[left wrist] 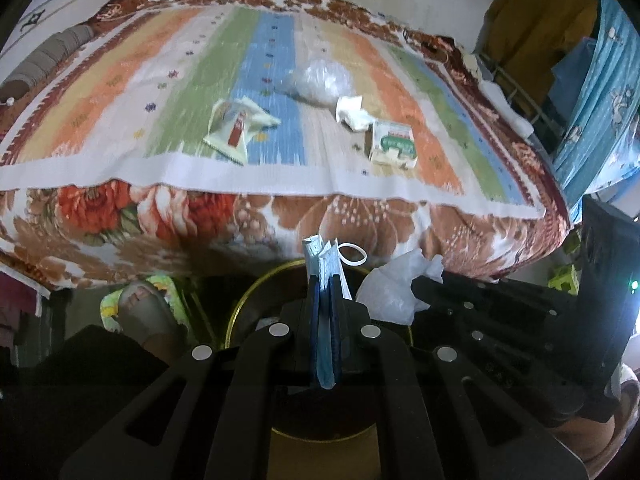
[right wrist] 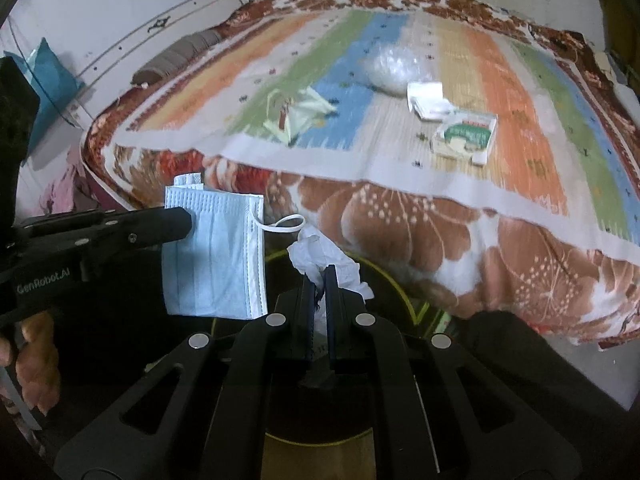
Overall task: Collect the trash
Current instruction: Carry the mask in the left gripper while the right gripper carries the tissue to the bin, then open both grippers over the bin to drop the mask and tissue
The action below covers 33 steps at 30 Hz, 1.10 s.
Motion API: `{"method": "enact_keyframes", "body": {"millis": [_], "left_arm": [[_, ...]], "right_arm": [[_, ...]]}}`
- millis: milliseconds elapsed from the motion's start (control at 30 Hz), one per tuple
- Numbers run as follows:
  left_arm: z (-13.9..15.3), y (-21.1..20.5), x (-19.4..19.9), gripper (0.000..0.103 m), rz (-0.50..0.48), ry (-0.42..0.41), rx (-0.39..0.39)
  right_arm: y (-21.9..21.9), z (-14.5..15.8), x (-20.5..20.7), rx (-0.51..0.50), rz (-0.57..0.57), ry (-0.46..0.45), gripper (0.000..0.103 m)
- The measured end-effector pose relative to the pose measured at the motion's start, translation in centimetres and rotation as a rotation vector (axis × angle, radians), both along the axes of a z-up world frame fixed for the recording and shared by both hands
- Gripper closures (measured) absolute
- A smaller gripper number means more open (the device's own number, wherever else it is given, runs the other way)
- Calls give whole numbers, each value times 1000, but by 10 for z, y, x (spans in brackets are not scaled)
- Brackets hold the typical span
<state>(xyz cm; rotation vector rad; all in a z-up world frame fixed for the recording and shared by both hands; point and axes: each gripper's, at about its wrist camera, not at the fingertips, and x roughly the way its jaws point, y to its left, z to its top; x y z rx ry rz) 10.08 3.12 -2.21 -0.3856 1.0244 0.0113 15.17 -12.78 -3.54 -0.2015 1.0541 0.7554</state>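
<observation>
Left gripper [right wrist: 188,220] is clamped on the folded face mask [right wrist: 216,256], which hangs flat at nine o'clock of the bin [right wrist: 400,280], carried over to be dropped, I'd say. Centre now: right gripper [right wrist: 319,276] pinched tight on a crumpled tissue [right wrist: 320,256], poised right above the bin's dark mouth, ready for release by the look of it. Up on the bed [right wrist: 440,224], more trash waits: a wrapper [right wrist: 296,114] at eleven o'clock, a clear plastic bag [right wrist: 390,68] and white paper [right wrist: 428,100] at twelve, a small box [right wrist: 466,136] at one.
</observation>
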Motion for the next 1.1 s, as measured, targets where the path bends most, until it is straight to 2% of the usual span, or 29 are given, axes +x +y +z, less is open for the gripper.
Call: {"method": "enact_keyframes", "body": {"millis": [367,800,867,900,933,1100], "left_arm": [[-15,-5,1,99,12,71,48],[-42,-6,11,98,46,184,53],[-47,-4,13,91,56,203,33],[-49,-2,14,80,61,211,9],[-50,1,14,70,67,215,-10],[-44,10,12,62,105,198,-38]], "right_arm": [[-2,-22,5,-59,-32,67,99],[6,-56,16,-122,-73,171,96],[6,-59,18,-122,-80,185,86],[5,-59,19,-119,-86,187,75],[4,-58,20,-113,-93,186,70],[1,-49,23,-88,-100,172,62]]}}
